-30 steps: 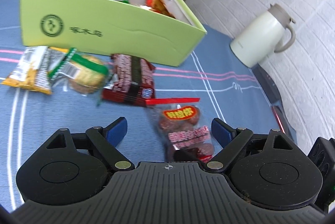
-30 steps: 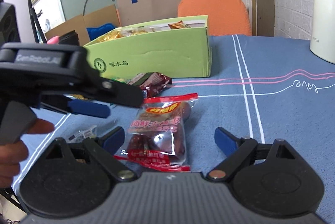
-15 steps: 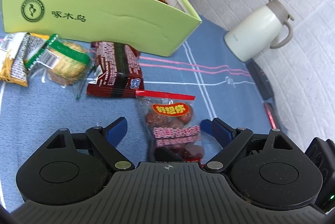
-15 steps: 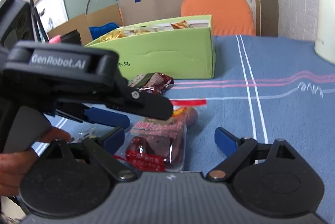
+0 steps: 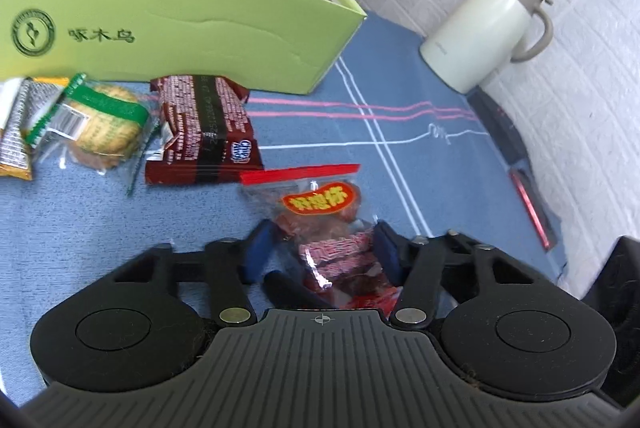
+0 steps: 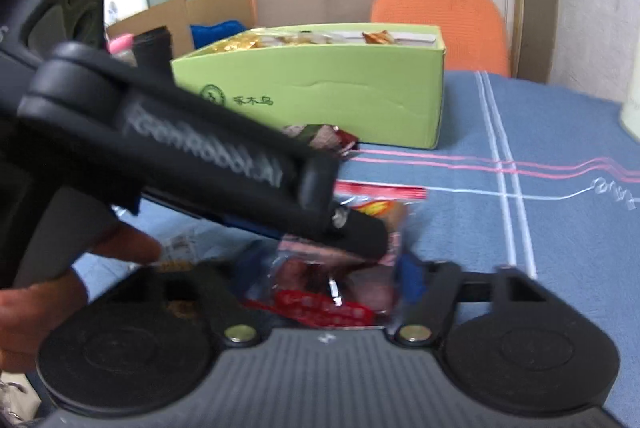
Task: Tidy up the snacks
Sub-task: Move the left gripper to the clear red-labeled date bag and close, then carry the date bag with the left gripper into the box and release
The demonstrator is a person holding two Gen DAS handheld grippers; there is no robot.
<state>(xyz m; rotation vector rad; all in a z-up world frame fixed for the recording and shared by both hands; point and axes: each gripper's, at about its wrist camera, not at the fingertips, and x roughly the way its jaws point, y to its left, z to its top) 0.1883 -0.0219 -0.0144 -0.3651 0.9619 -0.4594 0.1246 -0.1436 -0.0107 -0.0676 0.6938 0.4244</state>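
Both jaws closing on one clear red-sealed snack bag [image 5: 332, 240] lying on the blue tablecloth [image 5: 400, 156]: my left gripper [image 5: 320, 248] pinches its middle, pads touching the wrapper; my right gripper [image 6: 324, 274] squeezes the bag's near end. Dark red packet [image 5: 204, 128] and green-wrapped cake [image 5: 104, 124] lie beyond, then the green snack box [image 5: 180, 24].

Green box [image 5: 192, 28] reads 啄木鸟 (claw [image 6: 208, 148]: "GenRobot.AI").
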